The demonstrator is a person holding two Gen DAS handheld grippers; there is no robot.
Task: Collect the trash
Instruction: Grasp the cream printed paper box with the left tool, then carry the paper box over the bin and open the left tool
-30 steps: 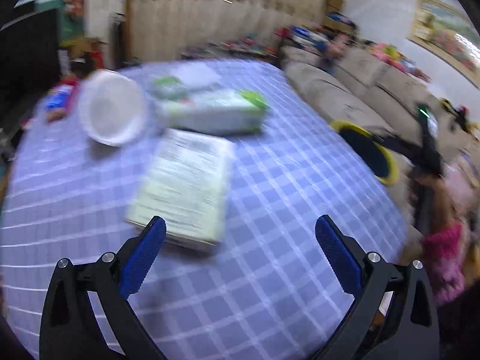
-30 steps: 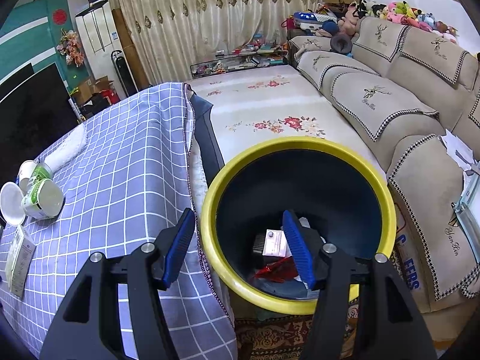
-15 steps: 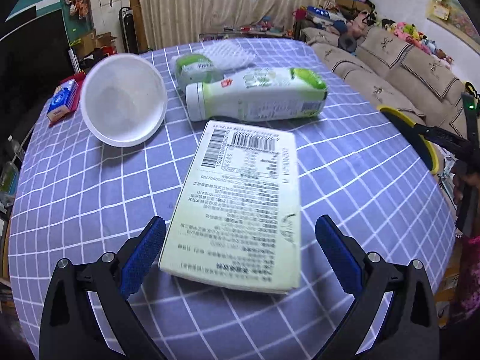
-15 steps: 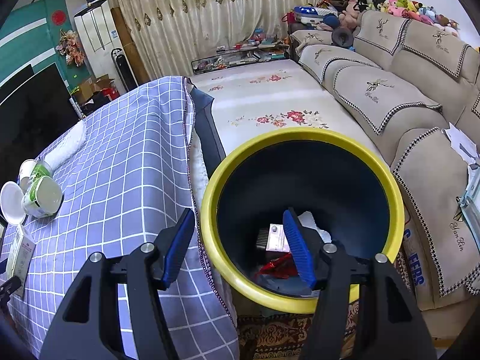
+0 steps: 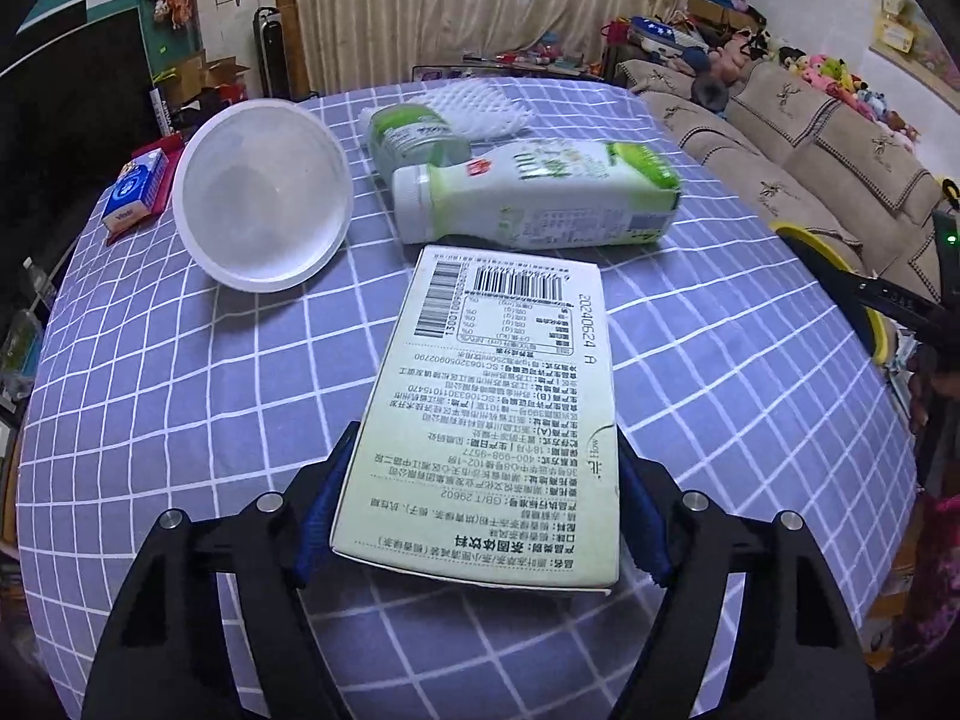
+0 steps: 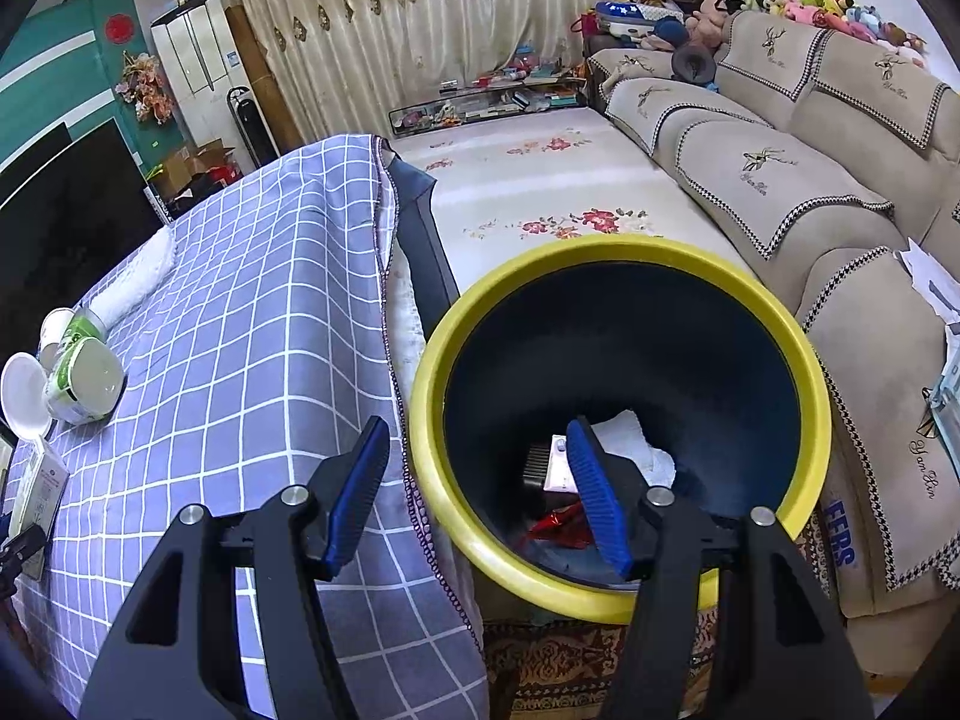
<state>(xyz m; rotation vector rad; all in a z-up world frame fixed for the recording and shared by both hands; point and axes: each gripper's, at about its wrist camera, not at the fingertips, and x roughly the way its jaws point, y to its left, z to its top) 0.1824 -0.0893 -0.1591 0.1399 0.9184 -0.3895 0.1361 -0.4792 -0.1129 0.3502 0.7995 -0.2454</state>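
Note:
A flat pale-green carton (image 5: 498,408) with a barcode lies on the checked tablecloth (image 5: 720,372). My left gripper (image 5: 480,516) has its blue pads against both sides of the carton's near end. Beyond it lie a white-green bottle (image 5: 540,198), a small green-lidded jar (image 5: 414,135), a white plastic bowl (image 5: 264,204) on its side and a white foam net (image 5: 474,105). My right gripper (image 6: 474,498) is open and empty over the near rim of the yellow-rimmed trash bin (image 6: 804,348), which holds several pieces of trash (image 6: 558,528).
A blue-and-red packet (image 5: 135,198) lies at the table's far left edge. The bin's rim (image 5: 840,276) shows past the table's right edge. A beige sofa (image 6: 810,192) stands right of the bin, and a flowered mat (image 6: 540,180) lies beyond it.
My left gripper has moved forward around the carton's near end and closed in from wide open onto its sides. My right gripper has stayed open over the bin.

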